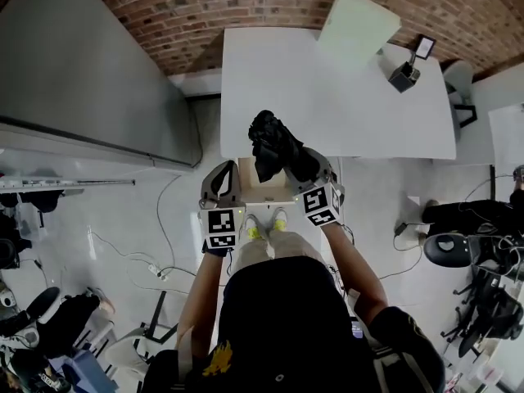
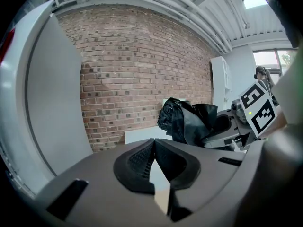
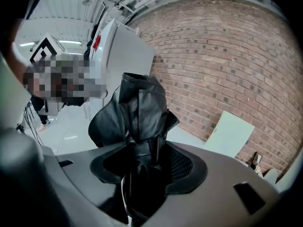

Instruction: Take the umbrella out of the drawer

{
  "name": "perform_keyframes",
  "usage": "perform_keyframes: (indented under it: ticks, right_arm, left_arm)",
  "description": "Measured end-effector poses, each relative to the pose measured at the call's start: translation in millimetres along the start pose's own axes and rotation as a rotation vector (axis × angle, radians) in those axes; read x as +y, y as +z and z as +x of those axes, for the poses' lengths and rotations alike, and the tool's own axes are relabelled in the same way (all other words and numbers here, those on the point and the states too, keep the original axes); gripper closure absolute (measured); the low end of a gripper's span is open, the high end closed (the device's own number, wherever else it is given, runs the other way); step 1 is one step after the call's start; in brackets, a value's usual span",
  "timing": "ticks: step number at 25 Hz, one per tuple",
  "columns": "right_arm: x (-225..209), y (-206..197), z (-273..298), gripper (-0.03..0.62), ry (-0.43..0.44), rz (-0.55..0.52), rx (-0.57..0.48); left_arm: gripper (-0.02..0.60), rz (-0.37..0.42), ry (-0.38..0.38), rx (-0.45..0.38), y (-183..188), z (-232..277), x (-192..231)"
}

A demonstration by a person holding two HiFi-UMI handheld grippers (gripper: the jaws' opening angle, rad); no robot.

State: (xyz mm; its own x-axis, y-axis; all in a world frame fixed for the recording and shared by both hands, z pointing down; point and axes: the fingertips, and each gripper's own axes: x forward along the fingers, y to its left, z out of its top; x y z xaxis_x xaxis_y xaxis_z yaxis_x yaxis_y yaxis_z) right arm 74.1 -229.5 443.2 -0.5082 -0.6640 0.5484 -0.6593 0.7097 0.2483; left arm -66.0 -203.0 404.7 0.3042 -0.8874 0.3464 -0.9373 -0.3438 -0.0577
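Observation:
In the head view my right gripper [image 1: 301, 164] is shut on a black folded umbrella [image 1: 270, 142] and holds it up in front of the white table [image 1: 344, 97], above the open drawer [image 1: 266, 191]. The right gripper view shows the umbrella [image 3: 139, 112] clamped between the pads of my right gripper [image 3: 142, 160], its crumpled fabric sticking up past them. My left gripper [image 1: 223, 174] hangs beside it on the left, apart from the umbrella, with its jaws together on nothing. From my left gripper [image 2: 154, 148] the umbrella [image 2: 189, 122] appears to the right.
A pale green board [image 1: 358, 23] and a small dark device [image 1: 407, 74] lie on the table's far right. A tall grey cabinet [image 1: 82, 72] stands at the left, a brick wall [image 1: 213, 6] behind. Cables [image 1: 155, 264] trail on the floor; chairs [image 1: 458, 252] crowd the right.

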Motion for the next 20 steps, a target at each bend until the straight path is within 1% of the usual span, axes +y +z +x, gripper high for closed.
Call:
perform_keyframes:
  ticks: [6,8,11,15,18,20]
  right_arm:
    - [-36.3,33.3,-23.3,0.353,-0.08,-0.002,-0.06]
    - [-50.1,42.7,-31.0,0.355,-0.113,0.014,-0.078]
    - [-65.7,57.9,-40.1,0.355,-0.155,0.039,-0.107]
    - [-83.6,77.4,-50.4,0.355,-0.202,0.033,-0.147]
    - [-94.0,90.5,-55.3,0.355,-0.221,0.049,-0.181]
    - [-99.7,97.4,-58.7,0.353,-0.234,0.059,-0.197]
  left_arm:
    - [0.563,0.037,-0.012,-0.08,48.8,16.4,-1.3]
    - [0.563,0.043,-0.009,-0.096,63.0,22.0,1.2]
    - [0.563,0.035,-0.003,-0.112,78.3,26.1,8.0]
    - [0.563,0.051,-0.008,-0.141,98.7,30.2,13.0]
    - [0.563,0.056,-0.005,-0.17,115.9,34.4,18.2]
    - [0.563,0.042,0.002,-0.192,125.0,36.3,22.9]
